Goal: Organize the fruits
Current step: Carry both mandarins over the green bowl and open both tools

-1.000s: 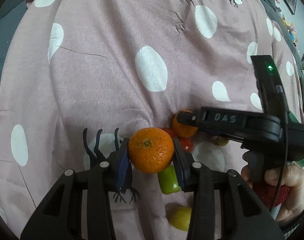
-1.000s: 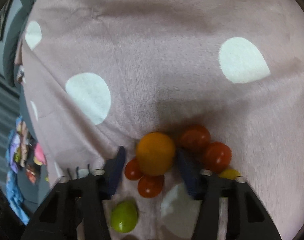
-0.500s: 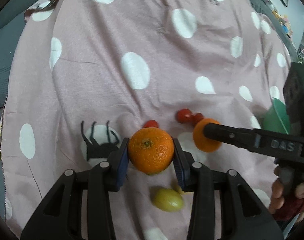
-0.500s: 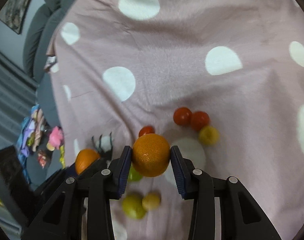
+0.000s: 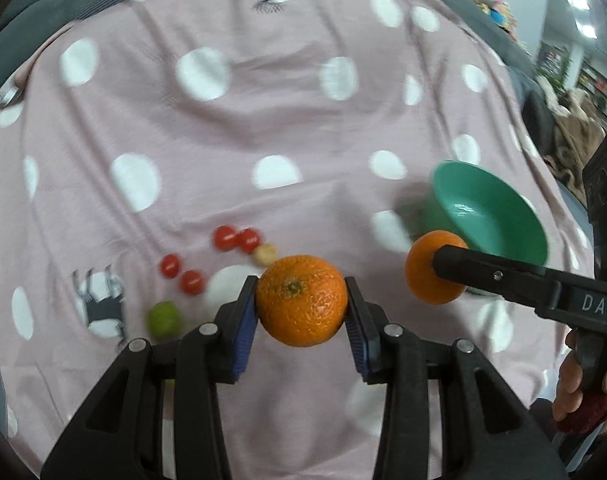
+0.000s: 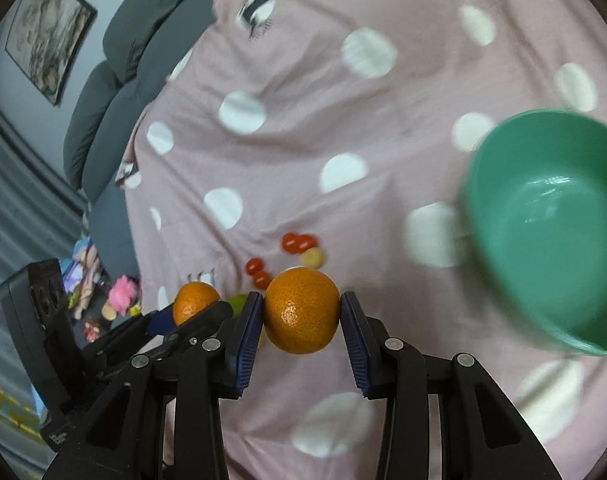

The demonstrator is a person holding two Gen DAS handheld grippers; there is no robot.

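My left gripper (image 5: 302,305) is shut on an orange (image 5: 302,299) and holds it above the pink dotted cloth (image 5: 223,128). My right gripper (image 6: 301,314) is shut on a second orange (image 6: 301,310), also lifted; it shows in the left wrist view (image 5: 425,272) just in front of the green bowl (image 5: 499,216). The bowl (image 6: 551,216) is empty and sits to the right. On the cloth lie several red cherry tomatoes (image 5: 237,238), a yellow one (image 5: 265,254) and a green lime (image 5: 164,319).
A grey sofa back (image 6: 115,80) borders the cloth at the far side. Framed pictures (image 6: 47,32) hang on the wall. Toys (image 6: 119,292) and clutter lie on the floor to the left.
Both grippers have lifted higher with their oranges and swung right. The green bowl has come fully into view, and the small fruits on the cloth look farther away.
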